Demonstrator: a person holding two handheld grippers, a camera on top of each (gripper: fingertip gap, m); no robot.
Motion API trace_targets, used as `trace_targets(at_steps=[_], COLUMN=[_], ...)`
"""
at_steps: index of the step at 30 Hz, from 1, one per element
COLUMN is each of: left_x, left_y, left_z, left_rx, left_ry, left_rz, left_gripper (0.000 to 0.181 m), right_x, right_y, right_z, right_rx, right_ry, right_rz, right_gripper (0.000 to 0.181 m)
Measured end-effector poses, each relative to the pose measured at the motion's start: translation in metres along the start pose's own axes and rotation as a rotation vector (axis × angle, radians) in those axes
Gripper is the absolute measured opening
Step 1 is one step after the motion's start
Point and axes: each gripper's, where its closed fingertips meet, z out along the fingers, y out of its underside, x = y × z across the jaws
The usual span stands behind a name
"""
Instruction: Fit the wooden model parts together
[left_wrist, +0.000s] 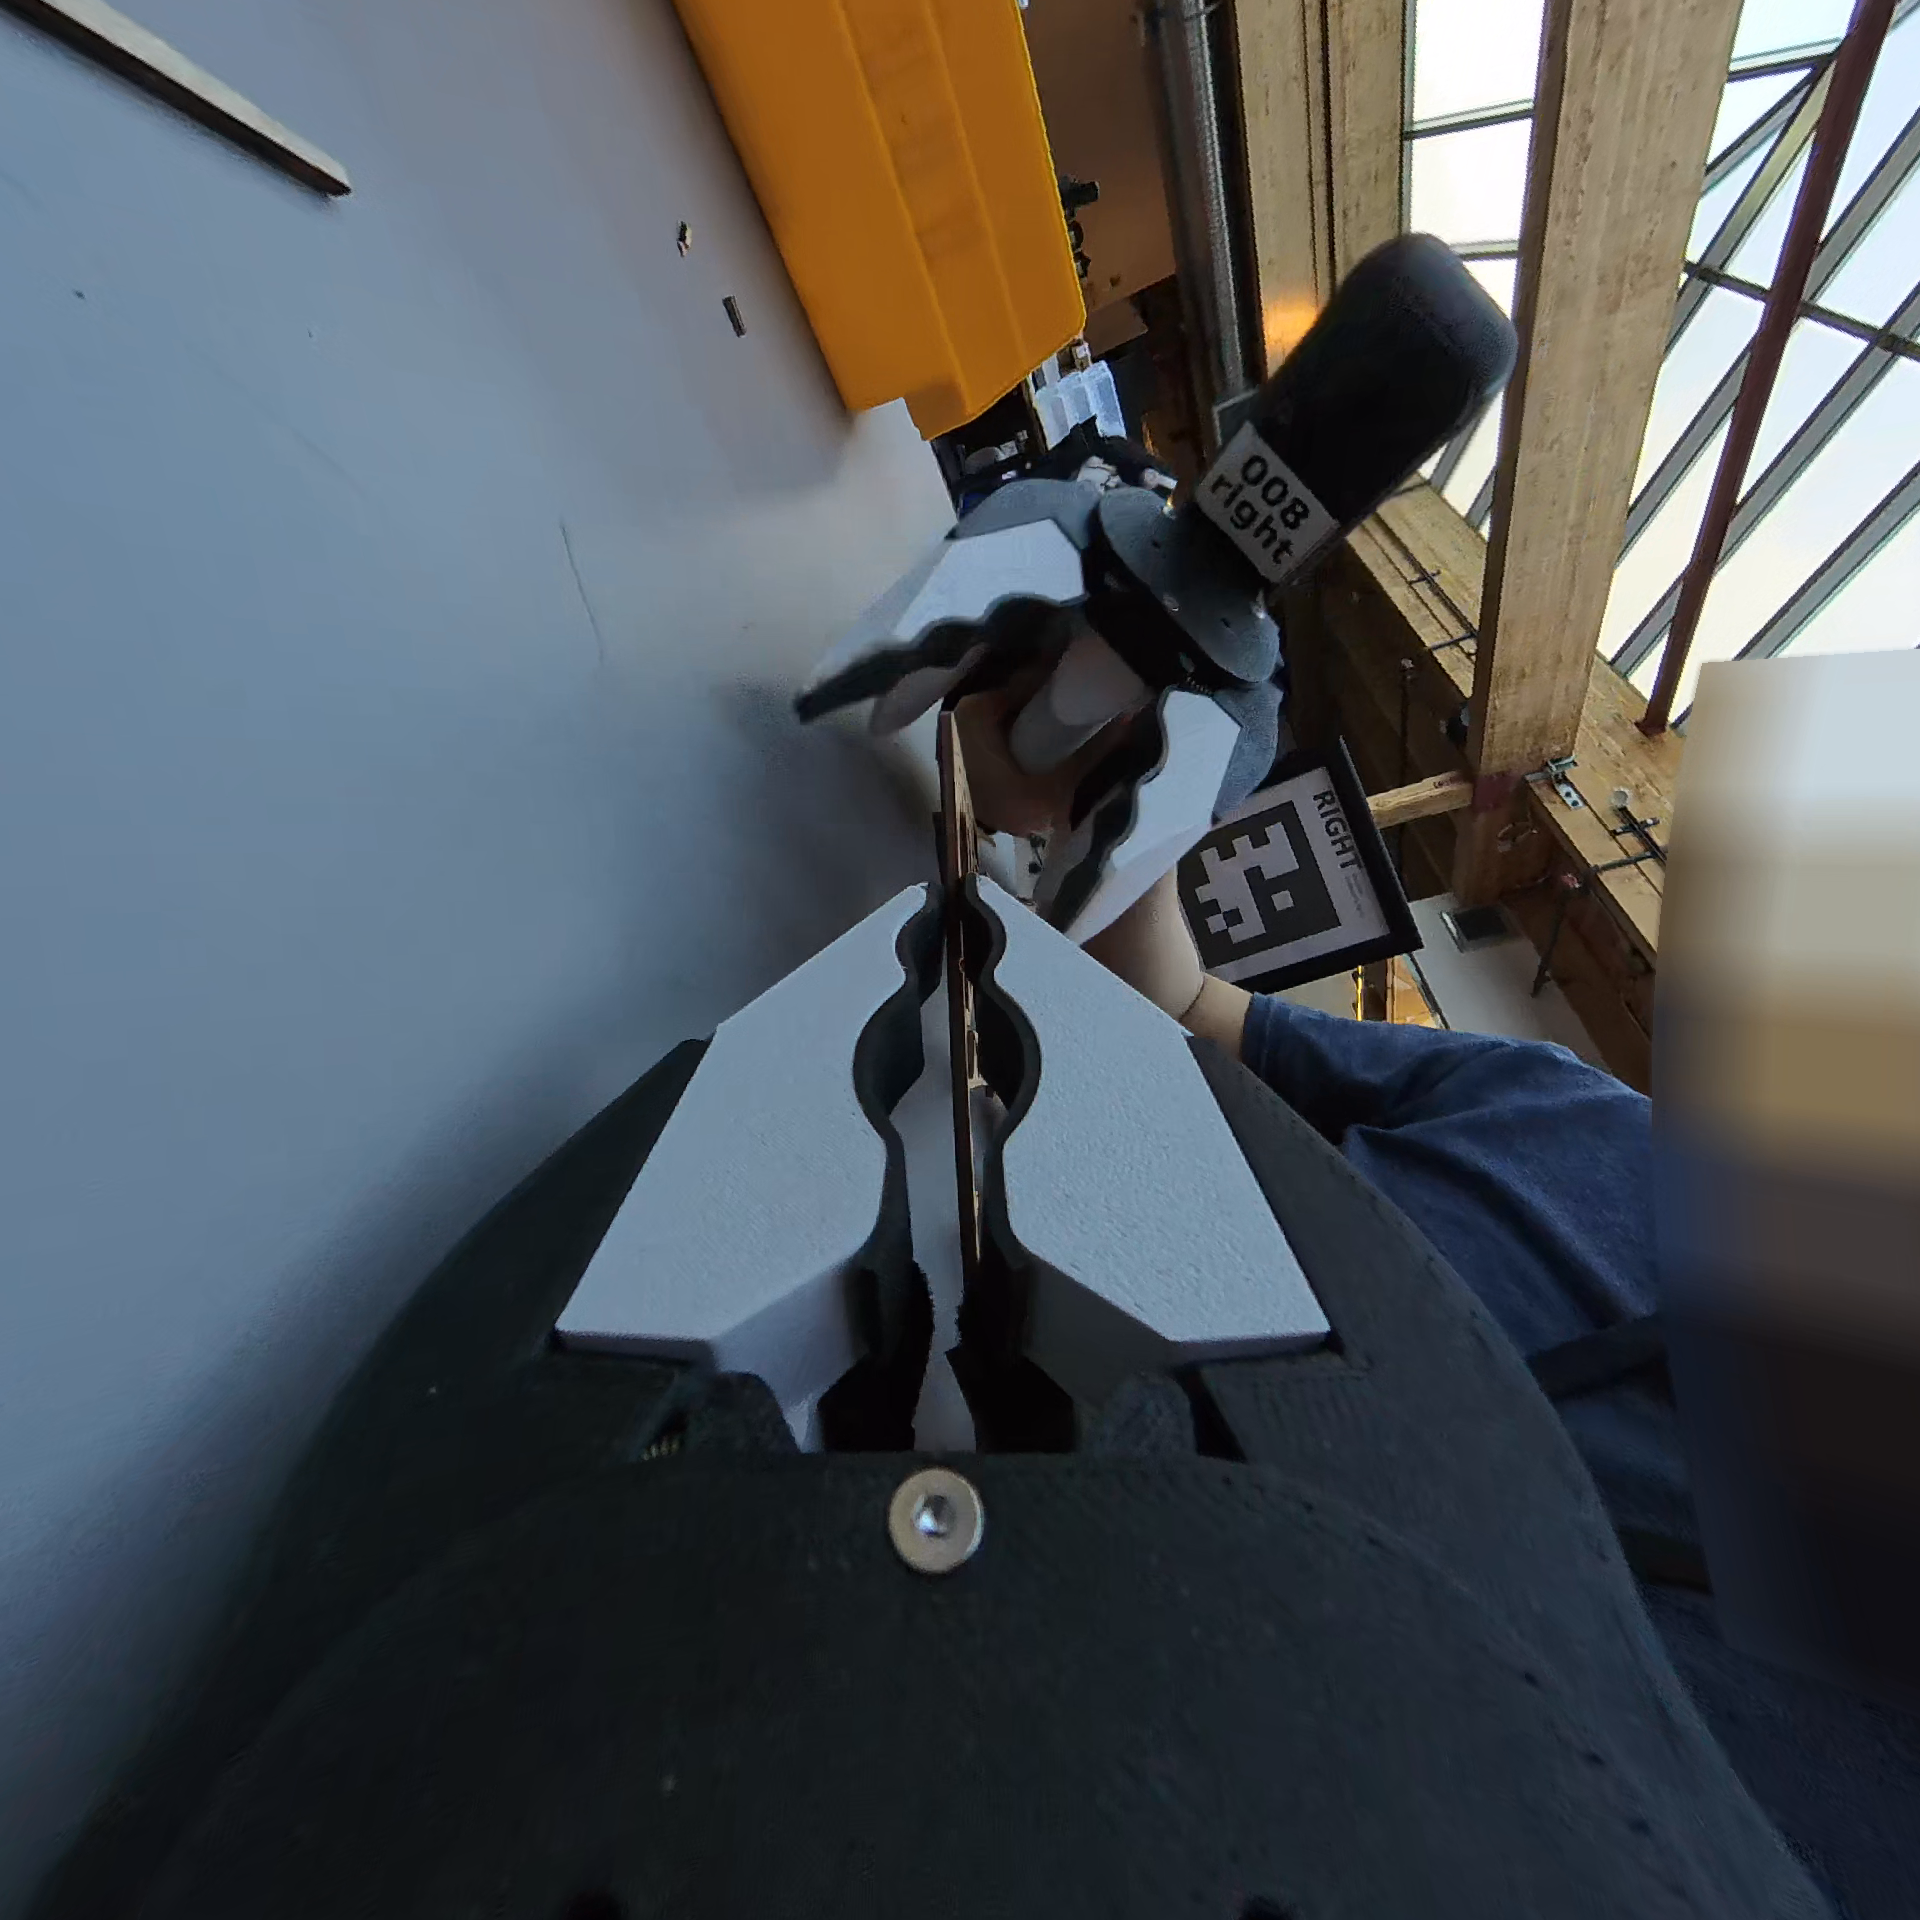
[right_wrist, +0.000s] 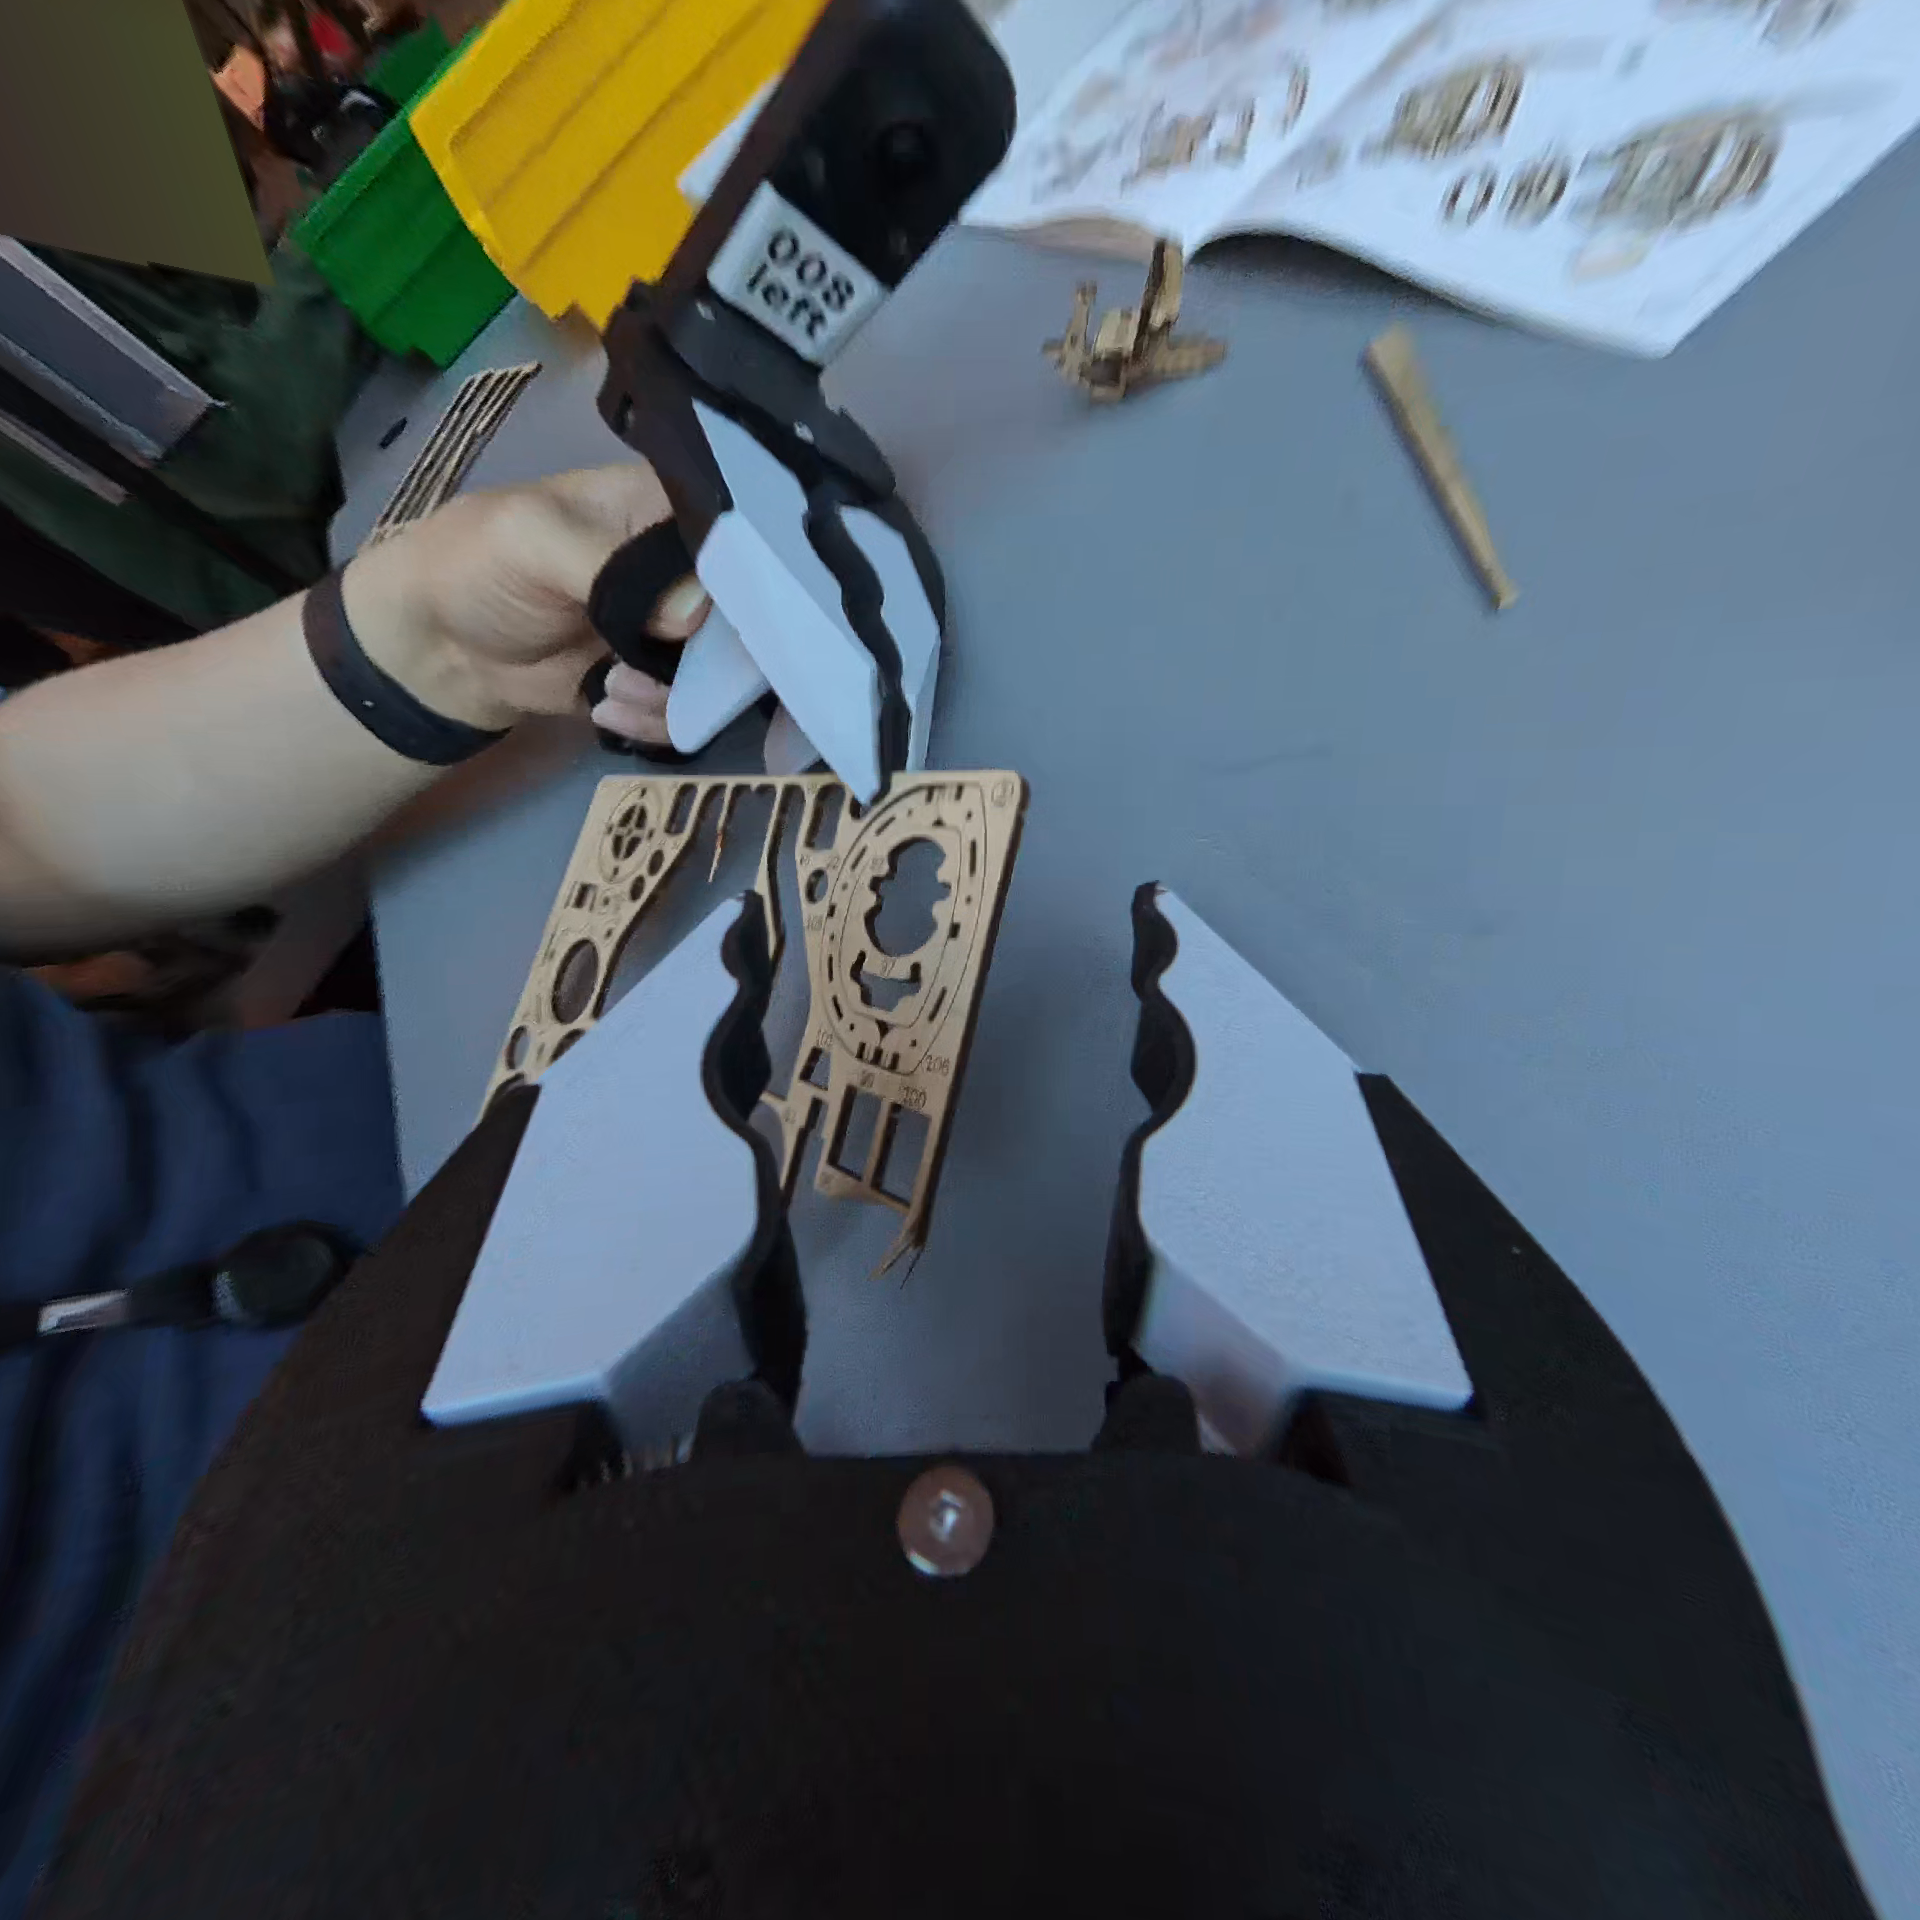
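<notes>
Now your left gripper (left_wrist: 951, 914) pinches the wooden sheet (right_wrist: 831, 966) by its edge; your right gripper (right_wrist: 940, 904) gapes wide, empty, the sheet just ahead.

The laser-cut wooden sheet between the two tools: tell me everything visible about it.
The wooden sheet is a thin, pale plywood-like panel with dark cut lines: an oval frame, circles, slots, several emptied openings. Its lower corner is splintered. It is held in the air above the grey table, tilted, pinched at its top edge by the shut left tongs. The right tongs are open around its lower part.
</notes>
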Motion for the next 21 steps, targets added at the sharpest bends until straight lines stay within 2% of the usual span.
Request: trace_targets(at_steps=[2,4,8,10,12,16,18,20,21], left_x=[0.0,-0.001,0.0,0.002,0.004,0.005,0.004,0.003,0.003], left_y=[0.001,0.002,0.005,0.005,0.012,0.023,0.027,0.027,0.027], left_z=[0.001,0.002,0.002,0.002,0.004,0.009,0.011,0.012,0.012], left_rx=[-0.01,-0.017,-0.037,-0.04,-0.077,-0.139,-0.165,-0.17,-0.167], left_ry=[-0.003,-0.011,0.01,0.028,0.056,0.05,0.036,0.028,0.024], left_rz=[0.002,0.002,-0.02,-0.031,-0.069,-0.072,-0.066,-0.054,-0.051], left_gripper=[0.0,0.0,0.002,0.015,0.019,0.012,0.002,0.0,0.0], right_x=[-0.002,-0.007,-0.008,-0.007,-0.006,-0.006,-0.008,-0.007,-0.006], right_y=[0.011,0.009,0.012,0.008,0.002,-0.001,-0.002,-0.001,0.002], right_z=[0.004,0.005,0.006,0.004,0.002,-0.001,-0.002,-0.001,0.0], right_rx=[-0.063,-0.057,-0.091,-0.06,-0.002,0.042,0.053,0.041,0.023], right_ry=[-0.029,-0.057,-0.102,-0.134,-0.154,-0.192,-0.211,-0.203,-0.2], right_rz=[0.029,0.004,0.049,0.073,0.095,0.118,0.122,0.127,0.125], right_gripper=[0.05,0.03,0.026,0.016,0.014,0.013,0.012,0.016,0.023])
